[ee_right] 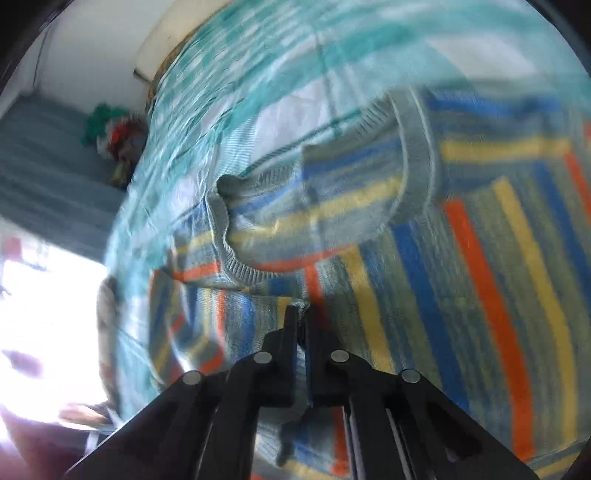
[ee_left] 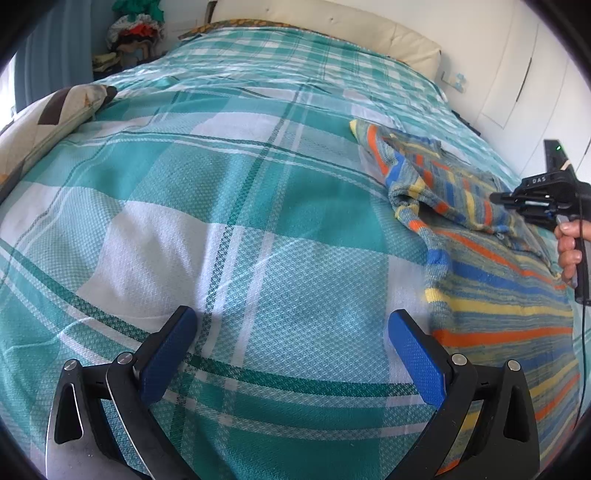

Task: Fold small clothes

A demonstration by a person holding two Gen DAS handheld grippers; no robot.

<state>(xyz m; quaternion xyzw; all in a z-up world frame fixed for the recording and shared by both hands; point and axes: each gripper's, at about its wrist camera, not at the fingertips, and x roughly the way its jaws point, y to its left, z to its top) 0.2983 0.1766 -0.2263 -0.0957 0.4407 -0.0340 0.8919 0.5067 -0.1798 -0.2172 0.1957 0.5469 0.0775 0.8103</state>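
Observation:
A small striped knit sweater (ee_left: 491, 280) in blue, orange, yellow and grey-green lies on the bed at the right of the left wrist view. My left gripper (ee_left: 291, 332) is open and empty, low over the plaid bedspread, just left of the sweater's edge. My right gripper (ee_right: 301, 310) is shut on a pinch of the striped sweater (ee_right: 461, 229) just below its ribbed neckline; the view is motion-blurred. In the left wrist view the right gripper (ee_left: 498, 197) reaches in from the right edge over the rumpled upper part.
A teal and white plaid bedspread (ee_left: 221, 206) covers the bed. A patterned pillow (ee_left: 48, 118) lies at the left edge, a cream headboard cushion (ee_left: 332, 26) at the far end. A pile of clothes (ee_left: 135, 33) sits beyond the bed. White cupboards (ee_left: 535, 74) stand at the right.

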